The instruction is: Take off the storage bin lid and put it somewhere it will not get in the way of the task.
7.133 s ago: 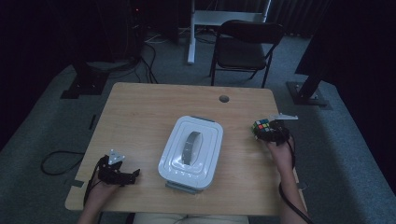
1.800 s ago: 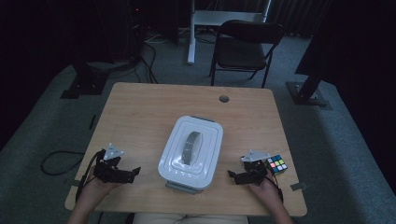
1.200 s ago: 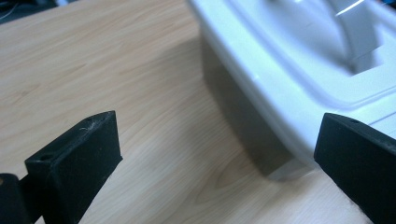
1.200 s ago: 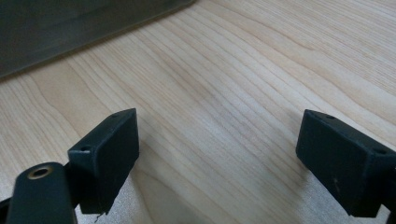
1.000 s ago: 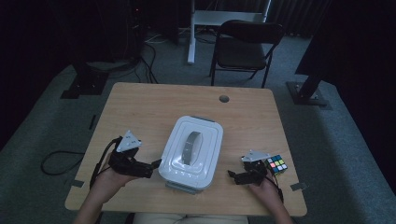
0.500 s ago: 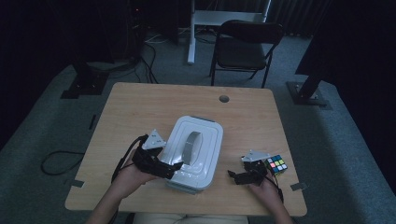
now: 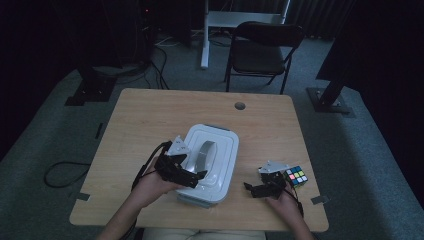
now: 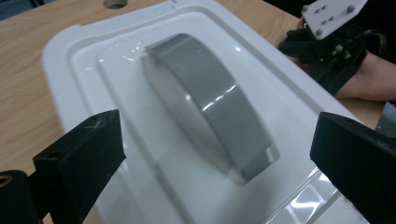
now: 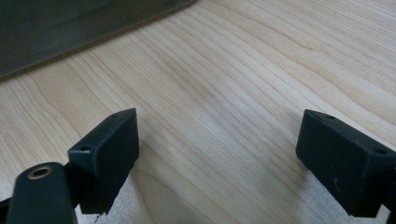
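Note:
A white lidded container [image 7: 220, 150] with a grey handle [image 7: 206, 153] stands in the middle of the wooden table [image 7: 150, 120]. My left gripper [image 7: 196, 176] hovers over the lid's near left part, open. In the left gripper view its jaws stand wide apart on either side of the grey handle [image 8: 210, 112], not touching it. My right gripper [image 7: 253, 189] rests open near the table's front right, with bare wood [image 9: 224, 79] between its jaws. A colourful puzzle cube [image 7: 296, 176] sits on the table just right of it, free.
The right hand and its gripper [image 8: 331, 32] show beyond the lid's far edge in the left gripper view. The table has a round cable hole [image 7: 240, 106] at the back. A folding chair [image 7: 265, 50] stands behind the table, and cables [image 7: 65, 170] lie on the floor at left.
My left gripper has travelled from the table's front left corner rightward onto the container lid. Earlier the right gripper carried the cube to the front right and let it go; it now rests still.

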A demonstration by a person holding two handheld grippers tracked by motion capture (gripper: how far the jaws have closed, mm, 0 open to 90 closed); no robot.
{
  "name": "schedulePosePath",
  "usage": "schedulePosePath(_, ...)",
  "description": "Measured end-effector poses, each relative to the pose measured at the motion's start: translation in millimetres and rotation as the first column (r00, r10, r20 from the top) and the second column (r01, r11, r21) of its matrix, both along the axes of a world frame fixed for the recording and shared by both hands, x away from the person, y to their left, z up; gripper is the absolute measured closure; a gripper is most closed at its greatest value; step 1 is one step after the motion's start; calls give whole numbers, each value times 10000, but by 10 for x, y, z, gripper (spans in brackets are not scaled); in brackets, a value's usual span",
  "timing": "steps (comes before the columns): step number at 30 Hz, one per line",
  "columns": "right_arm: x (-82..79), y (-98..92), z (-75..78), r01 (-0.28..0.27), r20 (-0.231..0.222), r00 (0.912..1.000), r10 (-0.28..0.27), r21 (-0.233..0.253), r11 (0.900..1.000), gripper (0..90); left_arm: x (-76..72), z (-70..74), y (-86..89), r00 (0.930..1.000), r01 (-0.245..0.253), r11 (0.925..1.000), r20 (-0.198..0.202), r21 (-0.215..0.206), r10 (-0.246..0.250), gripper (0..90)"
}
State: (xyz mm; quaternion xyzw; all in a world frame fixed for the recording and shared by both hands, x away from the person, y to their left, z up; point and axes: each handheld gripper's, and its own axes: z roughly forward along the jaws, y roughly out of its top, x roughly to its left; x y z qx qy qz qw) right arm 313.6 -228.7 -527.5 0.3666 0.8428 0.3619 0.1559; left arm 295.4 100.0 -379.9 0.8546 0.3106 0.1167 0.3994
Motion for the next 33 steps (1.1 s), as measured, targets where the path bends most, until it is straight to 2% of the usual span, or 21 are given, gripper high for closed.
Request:
schedulePosePath(3,0,1,0,9,-1,10000,-9,14,10000,128,49,-4,-82,9997,243,9997,-53,29,-242,67)
schedulePosePath(6,0,0,-1,2,4,10000,-2,7,10000,128,76,-14,-103,9996,268,9996,-103,7,-268,138)
schedulePosePath(13,0,0,0,5,-4,10000,-5,5,10000,128,131,-65,-132,9995,171,9997,-273,188,-166,156)
schedulePosePath(14,-1,1,0,18,-9,10000,-18,16,10000,128,134,-84,-136,9991,219,9996,-363,181,-212,204)
schedulePosePath(16,-1,1,0,17,-8,10000,-17,15,10000,128,134,-93,-141,9990,211,9996,-393,201,-203,224)
schedulePosePath(17,-1,1,0,17,-8,10000,-17,15,10000,128,128,-97,-145,9993,186,9995,-320,242,-178,224)
schedulePosePath(22,-1,1,0,14,-2,10000,-14,13,10000,129,124,-89,-131,9997,-1,9998,-226,223,6,341)
schedulePosePath(23,-1,1,0,14,-2,10000,-14,13,10000,129,118,-92,-133,9998,24,9999,-206,154,-20,341)
schedulePosePath(24,0,1,0,11,-2,10000,-11,9,10000,129,107,-101,-145,9997,138,9997,-183,180,-135,393)
schedulePosePath(26,0,0,0,9,-2,10000,-9,4,10000,129,99,-121,-168,9997,220,9994,-117,257,-217,428)
schedulePosePath(28,0,0,0,7,0,10000,-7,3,10000,129,91,-119,-177,9999,172,9991,-7,377,-172,442)
schedulePosePath(30,-1,0,0,8,0,10000,-8,1,10000,129,93,-120,-173,9998,195,9993,-37,324,-194,483)
schedulePosePath(33,0,0,0,9,-1,10000,-9,2,10000,129,90,-120,-172,9999,155,9995,-77,268,-153,492)
